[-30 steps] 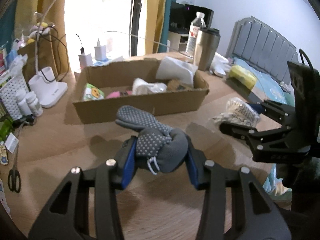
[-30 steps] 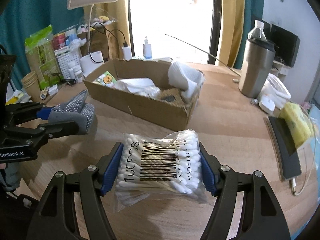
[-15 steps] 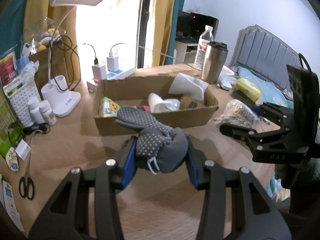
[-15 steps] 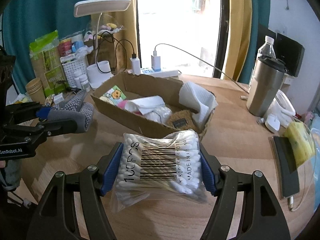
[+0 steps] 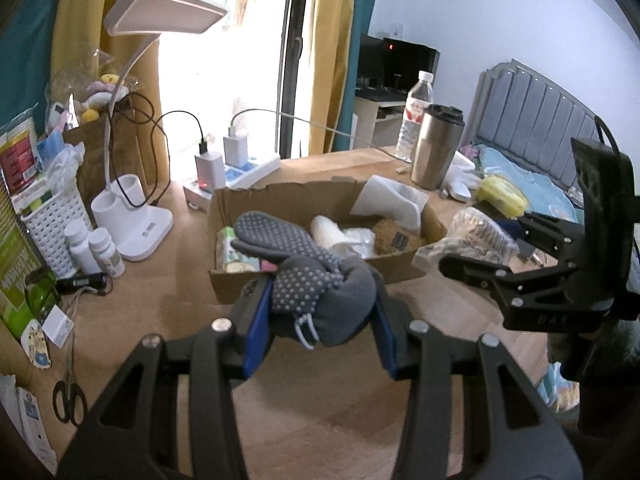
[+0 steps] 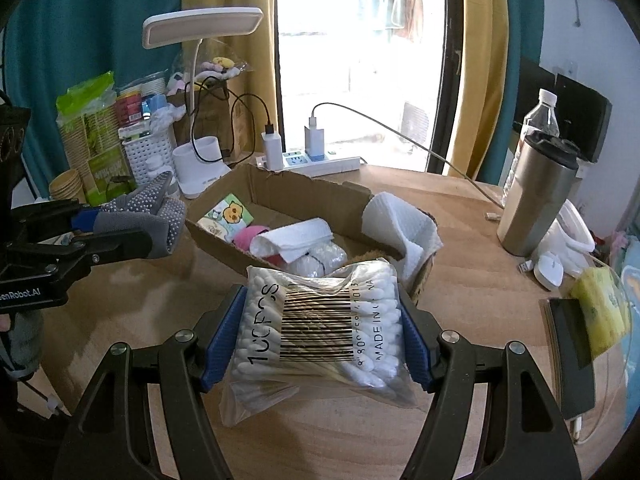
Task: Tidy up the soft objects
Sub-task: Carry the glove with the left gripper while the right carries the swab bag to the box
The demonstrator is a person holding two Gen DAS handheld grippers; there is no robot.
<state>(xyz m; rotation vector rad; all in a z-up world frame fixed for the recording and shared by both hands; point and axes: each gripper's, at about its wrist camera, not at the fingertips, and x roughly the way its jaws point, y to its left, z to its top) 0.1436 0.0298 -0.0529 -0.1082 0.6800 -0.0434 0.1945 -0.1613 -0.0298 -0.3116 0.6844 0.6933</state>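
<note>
Now both loads hang mid-frame before the cardboard box (image 6: 304, 200) — left gripper (image 5: 320, 316) clamps the dotted grey glove (image 5: 316, 280), right gripper (image 6: 320, 344) the cotton-swab bag (image 6: 320, 320); clear the near wall first, release over bare spots

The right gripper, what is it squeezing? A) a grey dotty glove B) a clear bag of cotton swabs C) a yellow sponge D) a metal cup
B: the right gripper has its blue pads pressed on both sides of the bag of cotton swabs; the grey dotted glove is in the left gripper.
</note>
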